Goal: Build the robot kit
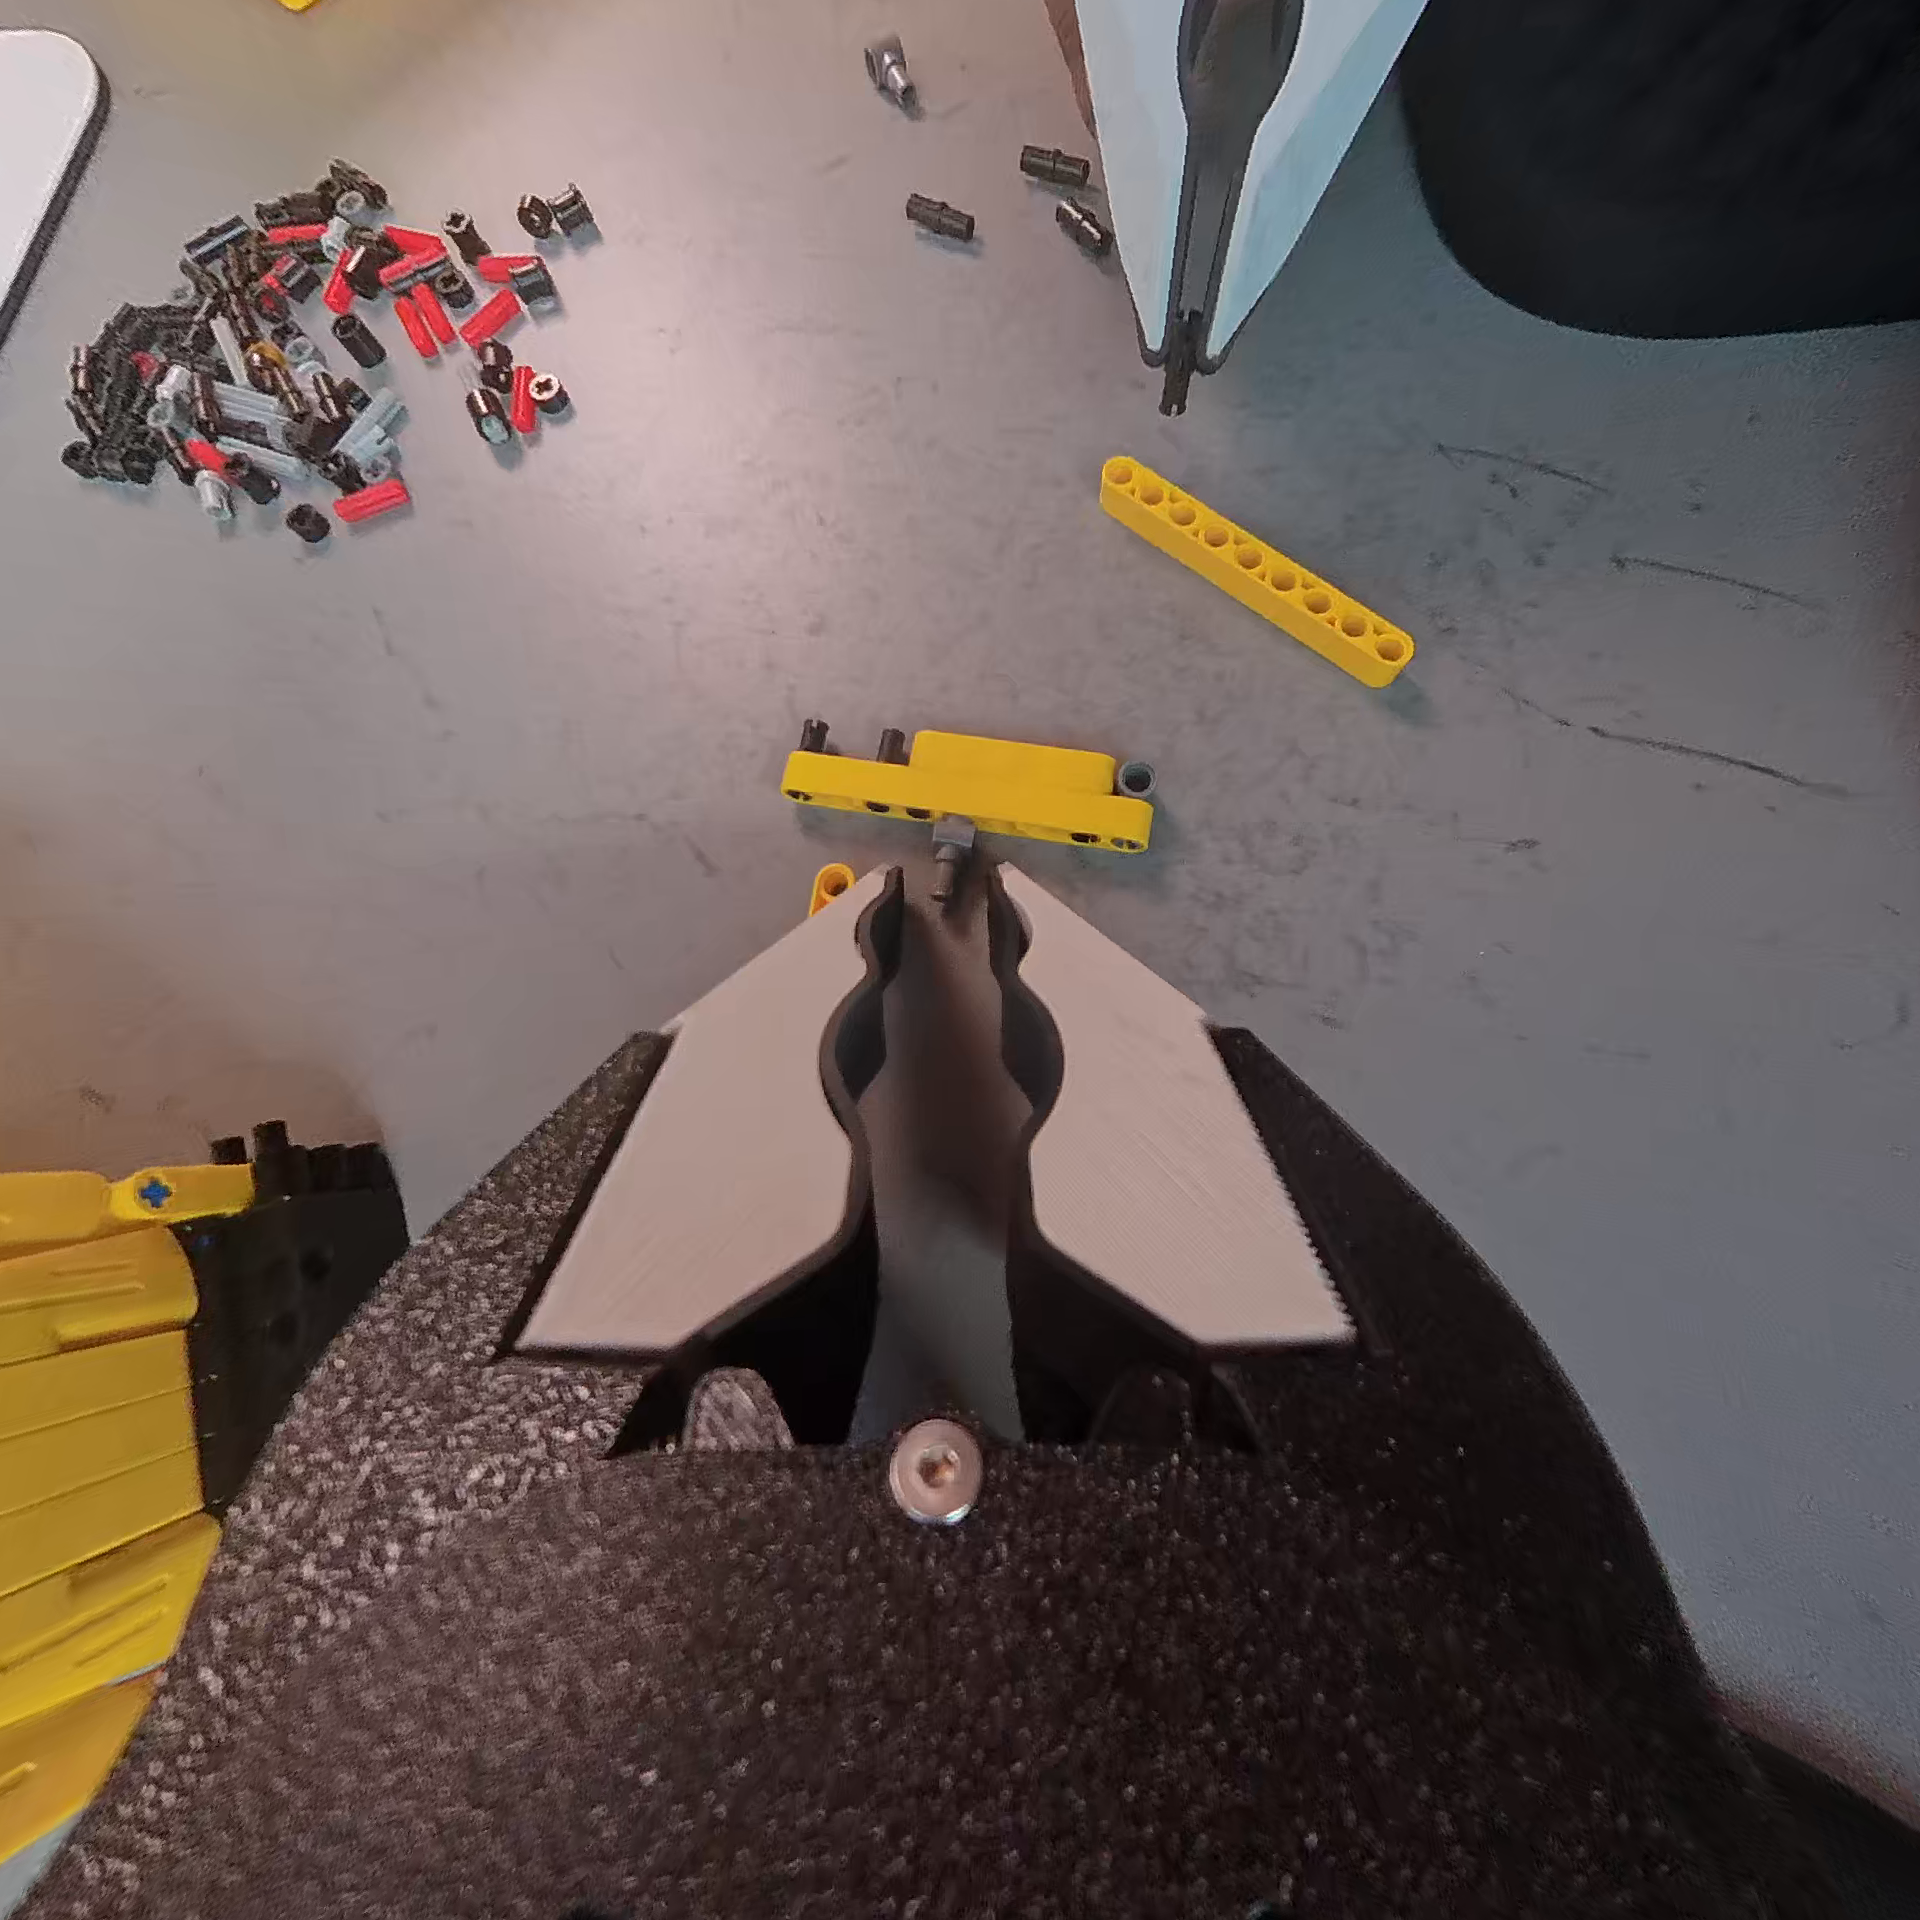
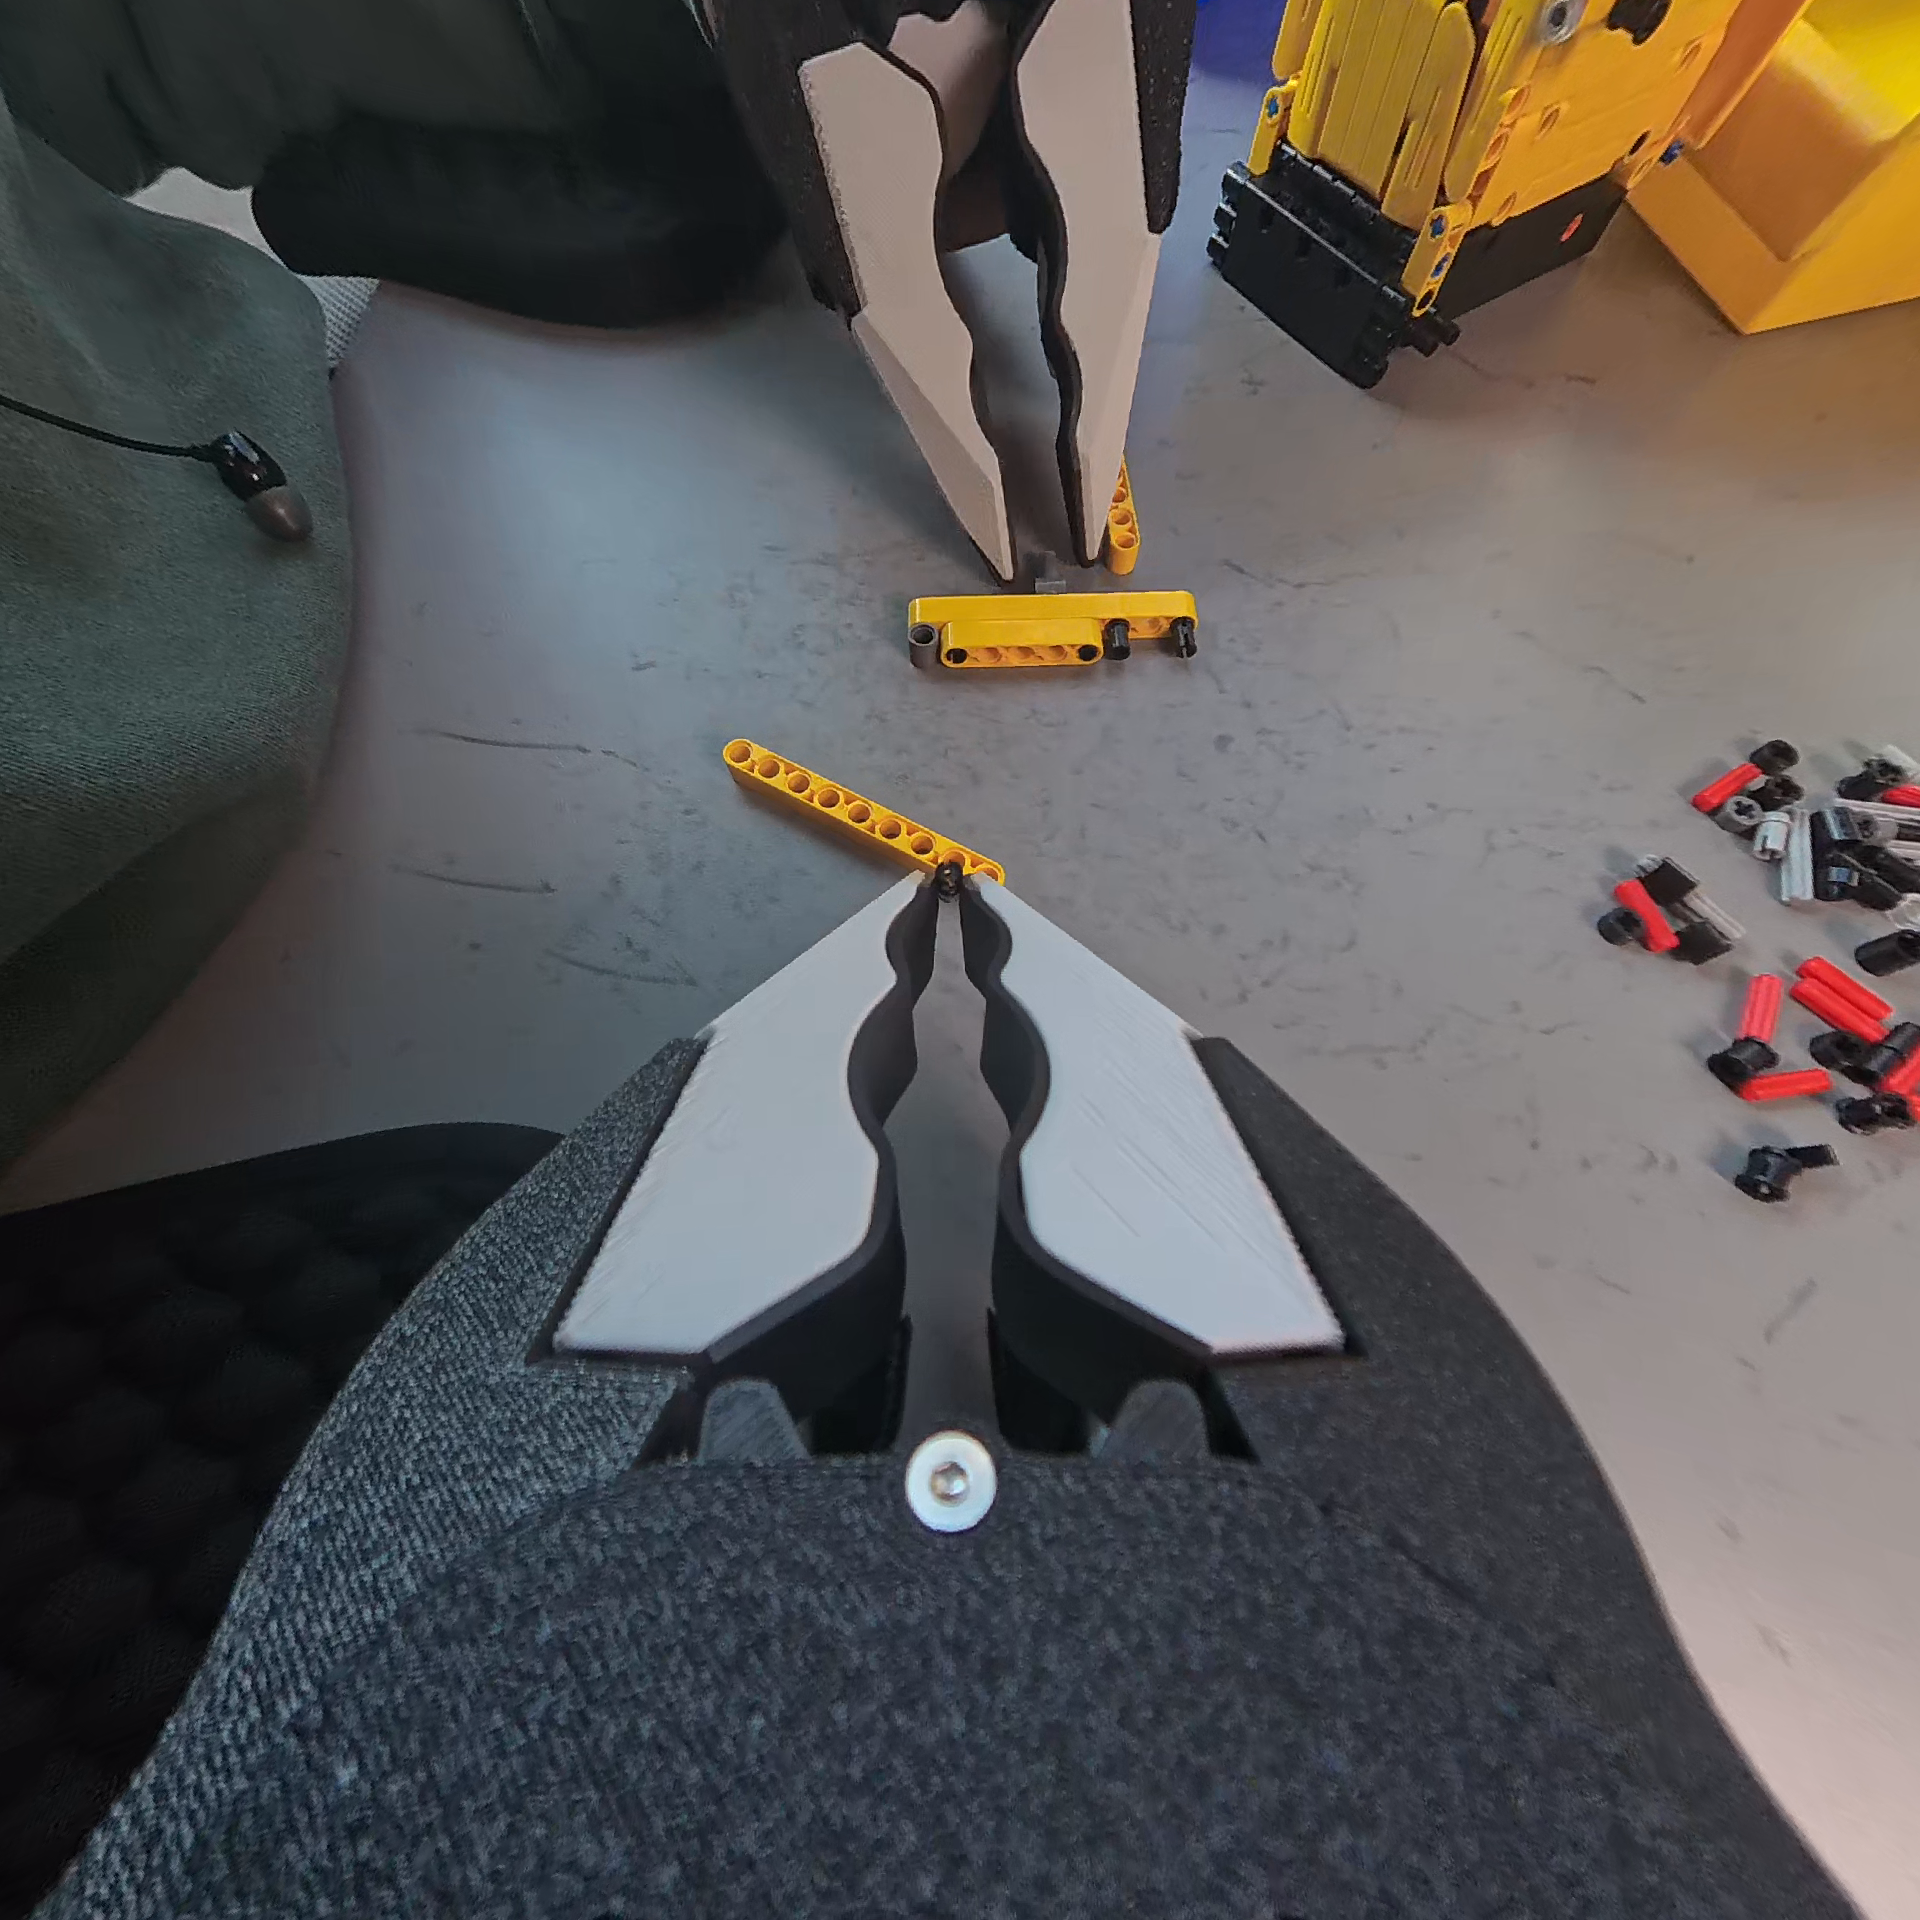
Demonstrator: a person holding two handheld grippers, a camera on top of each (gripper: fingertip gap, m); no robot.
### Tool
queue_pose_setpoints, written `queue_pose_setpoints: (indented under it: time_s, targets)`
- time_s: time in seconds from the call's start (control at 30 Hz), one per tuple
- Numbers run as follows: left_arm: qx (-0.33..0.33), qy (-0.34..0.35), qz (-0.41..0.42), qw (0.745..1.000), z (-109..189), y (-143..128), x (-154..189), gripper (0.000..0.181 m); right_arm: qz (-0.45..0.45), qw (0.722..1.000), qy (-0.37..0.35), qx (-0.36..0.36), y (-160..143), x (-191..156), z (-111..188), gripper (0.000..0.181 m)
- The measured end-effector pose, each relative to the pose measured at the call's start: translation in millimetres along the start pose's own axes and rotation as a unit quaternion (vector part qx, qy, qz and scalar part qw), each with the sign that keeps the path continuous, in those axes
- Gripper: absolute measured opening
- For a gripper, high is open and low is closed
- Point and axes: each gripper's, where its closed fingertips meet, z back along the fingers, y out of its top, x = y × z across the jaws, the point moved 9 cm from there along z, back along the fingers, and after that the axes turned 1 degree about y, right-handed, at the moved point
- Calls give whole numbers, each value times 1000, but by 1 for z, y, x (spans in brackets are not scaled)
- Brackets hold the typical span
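The right gripper [image 2: 948,883] is pinched down on a small black pin [image 2: 948,879], with its tips over the near end of a long yellow beam [image 2: 862,810] that lies flat on the grey table [image 2: 1351,935]. From those tips the beam's long axis runs away to the far left. Whether the pin touches the beam or hangs just above it cannot be told.

The left gripper [image 1: 943,883] stands narrowly parted around a grey peg [image 1: 951,857], which sticks out of the near side of a short yellow assembly [image 1: 966,795] lying crosswise just beyond the tips. Whether the fingers press the peg is unclear. The right gripper is the nearer one to the long beam; the assembly lies well beyond it.

A smaller yellow piece [image 1: 831,885] is mostly hidden behind the left fingers. A pile of small red, black and grey parts [image 1: 301,343] lies to the far left in the left wrist view, and a yellow and black model [image 2: 1455,166] is cut off by the frame edge.
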Motion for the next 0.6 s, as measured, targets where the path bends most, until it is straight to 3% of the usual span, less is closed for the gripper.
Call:
queue_pose_setpoints:
  time_s: [0.47, 0.6]
  targets:
    - [16, 49, 4, 999, 12, 1, -9, 13, -4, 1000, -8, 6, 0, 2, 1, 4]
    - [47, 23, 3, 999, 16, 8, -3, 15, -3, 1000, -12, 9, 0, 3, 1, 4]
